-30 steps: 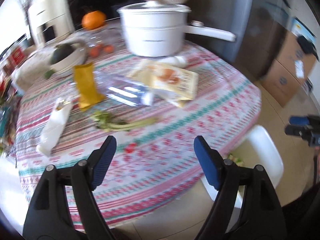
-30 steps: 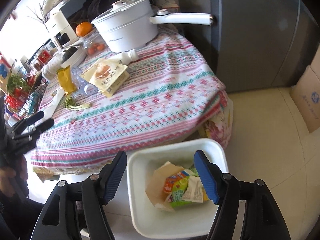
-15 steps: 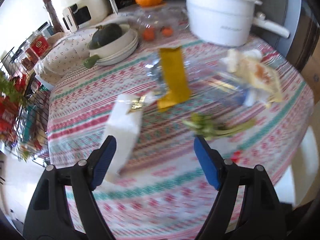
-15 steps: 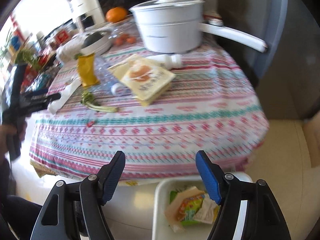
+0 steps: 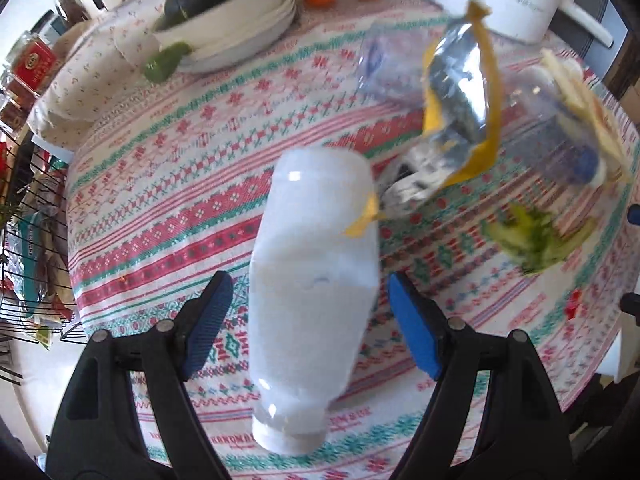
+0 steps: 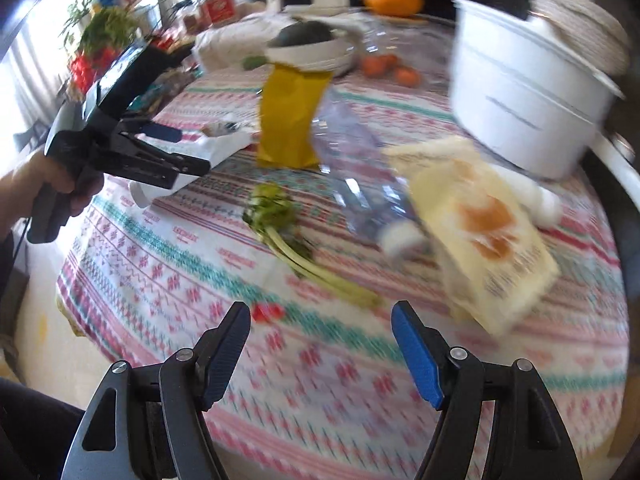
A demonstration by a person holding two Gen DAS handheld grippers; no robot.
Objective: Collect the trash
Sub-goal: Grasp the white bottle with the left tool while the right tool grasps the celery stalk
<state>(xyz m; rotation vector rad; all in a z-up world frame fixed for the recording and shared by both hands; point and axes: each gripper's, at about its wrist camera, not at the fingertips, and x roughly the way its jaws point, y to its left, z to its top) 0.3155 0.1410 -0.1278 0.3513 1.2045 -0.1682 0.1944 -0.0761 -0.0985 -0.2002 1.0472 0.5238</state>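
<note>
Steeply downward, left hand-held gripper point(image 5: 308, 326) agape astride white bottle point(image 5: 312, 292).

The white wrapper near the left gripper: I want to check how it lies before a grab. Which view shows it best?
The left wrist view. There the white wrapper fills the middle, lying lengthwise between the open pads of the left gripper, untouched. In the right wrist view only bits of it show behind that gripper.

left gripper point(image 5: 308, 320) now straddling white bottle point(image 5: 314, 280), right gripper point(image 6: 320, 344) off bin, over tablecloth point(image 6: 340, 380)
</note>
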